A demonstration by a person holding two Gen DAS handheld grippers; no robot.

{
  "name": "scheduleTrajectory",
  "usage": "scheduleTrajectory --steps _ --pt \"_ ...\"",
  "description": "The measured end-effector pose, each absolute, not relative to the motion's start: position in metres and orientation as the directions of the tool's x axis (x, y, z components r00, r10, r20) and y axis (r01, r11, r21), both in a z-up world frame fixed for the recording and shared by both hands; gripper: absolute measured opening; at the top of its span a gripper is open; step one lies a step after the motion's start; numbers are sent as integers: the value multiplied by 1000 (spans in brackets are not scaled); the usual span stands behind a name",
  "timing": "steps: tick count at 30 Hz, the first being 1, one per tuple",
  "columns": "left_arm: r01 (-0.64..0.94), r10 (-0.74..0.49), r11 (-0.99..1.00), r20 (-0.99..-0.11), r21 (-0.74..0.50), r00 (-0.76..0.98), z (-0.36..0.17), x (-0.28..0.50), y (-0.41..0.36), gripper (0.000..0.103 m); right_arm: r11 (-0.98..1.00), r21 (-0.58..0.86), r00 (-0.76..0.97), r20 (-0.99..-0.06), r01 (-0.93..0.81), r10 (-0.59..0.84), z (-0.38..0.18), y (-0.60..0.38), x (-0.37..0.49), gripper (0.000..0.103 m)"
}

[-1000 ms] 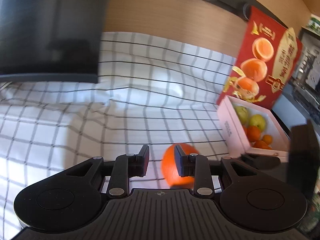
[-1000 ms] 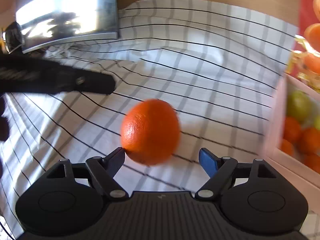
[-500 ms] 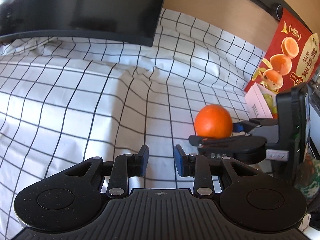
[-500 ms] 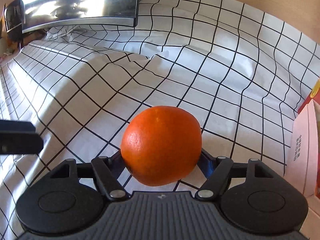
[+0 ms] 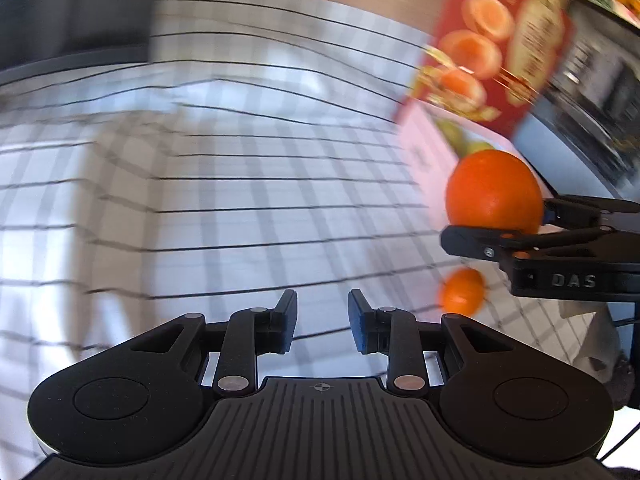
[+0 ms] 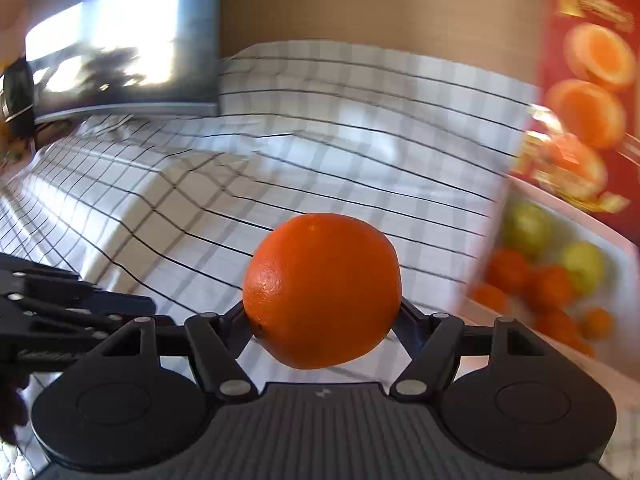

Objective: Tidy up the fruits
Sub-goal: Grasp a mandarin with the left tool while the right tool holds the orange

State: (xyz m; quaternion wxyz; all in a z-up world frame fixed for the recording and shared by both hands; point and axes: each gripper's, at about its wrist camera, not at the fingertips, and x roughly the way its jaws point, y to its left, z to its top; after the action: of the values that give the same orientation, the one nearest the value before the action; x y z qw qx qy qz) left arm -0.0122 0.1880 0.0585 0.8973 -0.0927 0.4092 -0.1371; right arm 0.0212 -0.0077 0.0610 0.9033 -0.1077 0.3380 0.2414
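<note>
A white cloth with a black grid (image 6: 328,152) covers the worktop, blurred in both views, with a wood panel wall behind. The large orange (image 6: 322,290) sits clamped between the fingers of the right tongs (image 6: 322,316), held above the cloth just left of the white fruit box (image 6: 624,256), which holds green and orange fruit below its raised red lid (image 6: 592,80). The left tongs (image 5: 322,316) hang slightly apart, holding nothing. A small orange (image 5: 462,291) lies on the cloth below the right tongs.
</note>
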Motion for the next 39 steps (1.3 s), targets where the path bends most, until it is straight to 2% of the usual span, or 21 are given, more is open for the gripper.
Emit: scheduleTrajectory --steps 6,11,14,18,24,27,34,39 --pt "321 -410 909 -707 -266 576 53 -3 137 32 952 -18 698 -684 -307 213 49 -86 0 72" --pt "358 -425 899 -705 -254 568 53 1 117 31 989 3 700 -706 -150 108 23 -130 0 72" --pt "358 -422 900 -702 -248 574 56 6 112 31 994 43 687 -719 -101 101 8 -145 3 72" --pt "392 -439 888 -696 -240 568 62 9 103 31 993 53 711 -694 -109 114 2 -150 -4 72" --pt "464 -413 876 -707 -135 574 66 2 73 33 993 -20 742 -665 -120 77 -7 -143 -15 84" --pt "496 -393 864 -727 -84 562 65 3 56 39 994 -11 761 -644 -111 77 -9 -146 -19 89" --pt "515 -379 854 -761 -70 527 56 10 33 47 995 -8 771 -633 -101 73 -10 -147 -21 91" --pt "491 -363 868 -772 -77 522 52 18 28 49 995 -6 772 -631 -99 73 -11 -148 -23 93"
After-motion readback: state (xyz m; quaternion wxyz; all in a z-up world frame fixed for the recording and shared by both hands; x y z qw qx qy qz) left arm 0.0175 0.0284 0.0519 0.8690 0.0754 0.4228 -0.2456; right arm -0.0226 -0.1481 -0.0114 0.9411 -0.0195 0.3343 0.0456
